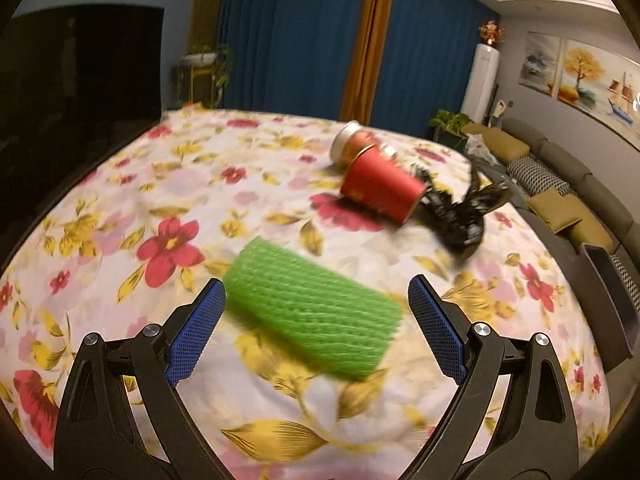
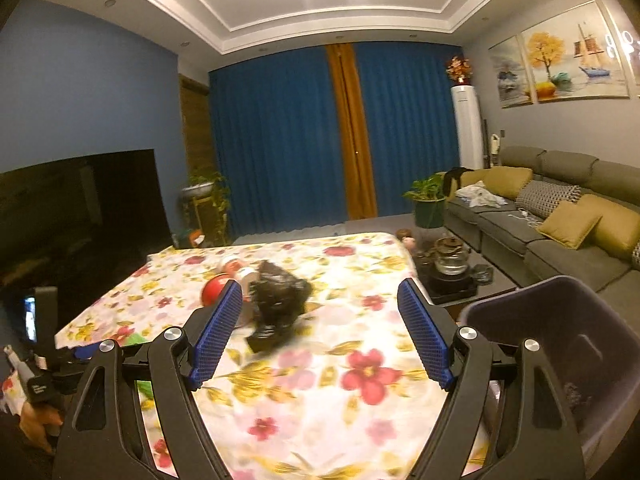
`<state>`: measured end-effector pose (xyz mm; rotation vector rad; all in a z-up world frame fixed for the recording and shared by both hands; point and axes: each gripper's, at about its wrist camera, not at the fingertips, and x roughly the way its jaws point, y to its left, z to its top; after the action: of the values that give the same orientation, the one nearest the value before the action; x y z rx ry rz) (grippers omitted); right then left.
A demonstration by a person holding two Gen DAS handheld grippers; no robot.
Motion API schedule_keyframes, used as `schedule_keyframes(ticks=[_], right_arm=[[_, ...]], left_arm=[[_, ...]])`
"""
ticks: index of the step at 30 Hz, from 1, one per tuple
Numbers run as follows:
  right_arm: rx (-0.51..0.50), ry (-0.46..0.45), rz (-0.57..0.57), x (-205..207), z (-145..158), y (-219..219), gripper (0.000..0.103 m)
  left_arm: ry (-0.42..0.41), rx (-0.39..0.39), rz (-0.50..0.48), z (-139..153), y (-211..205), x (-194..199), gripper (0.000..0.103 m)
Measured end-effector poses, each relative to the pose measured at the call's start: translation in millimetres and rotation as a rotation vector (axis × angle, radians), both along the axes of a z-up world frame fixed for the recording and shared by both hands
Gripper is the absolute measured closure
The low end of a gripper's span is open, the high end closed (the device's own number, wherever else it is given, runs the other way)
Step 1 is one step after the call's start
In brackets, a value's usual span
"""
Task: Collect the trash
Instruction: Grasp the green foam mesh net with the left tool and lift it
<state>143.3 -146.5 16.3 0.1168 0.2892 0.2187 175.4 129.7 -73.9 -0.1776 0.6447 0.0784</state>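
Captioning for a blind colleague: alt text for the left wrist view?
The open left gripper straddles a green foam net sleeve on a floral tablecloth. Beyond lie a tipped red paper cup, a can and a crumpled black bag.

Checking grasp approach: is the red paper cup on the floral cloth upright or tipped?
Tipped. The red paper cup lies on its side on the floral tablecloth, rim facing right toward the crumpled black plastic bag.
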Motion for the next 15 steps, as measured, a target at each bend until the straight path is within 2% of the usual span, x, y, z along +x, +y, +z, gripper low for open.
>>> schedule_keyframes(ticks=[5, 9, 11, 12, 13, 15], right_arm=[[-0.020, 0.017, 0.035, 11, -2, 29, 0.025], [-0.044, 0.033, 0.048, 23, -6, 43, 0.025], [-0.054, 0.045, 0.050, 30, -8, 46, 0.025], [-0.057, 0.051, 0.050, 32, -10, 47, 0.025], [-0.061, 0.059, 0.050, 37, -11, 50, 0.025], [-0.065, 0.075, 0.047, 45, -14, 54, 0.025]], left_arm=[[0.085, 0.033, -0.010, -14, 3, 19, 0.012], [0.169, 0.004, -0.054, -26, 6, 32, 0.015], [0.215, -0.024, -0.081, -33, 7, 39, 0.026], [0.221, -0.026, -0.088, -34, 7, 40, 0.026], [0.219, -0.017, -0.101, -34, 6, 40, 0.035], [0.220, 0.001, -0.120, -34, 1, 41, 0.043]])
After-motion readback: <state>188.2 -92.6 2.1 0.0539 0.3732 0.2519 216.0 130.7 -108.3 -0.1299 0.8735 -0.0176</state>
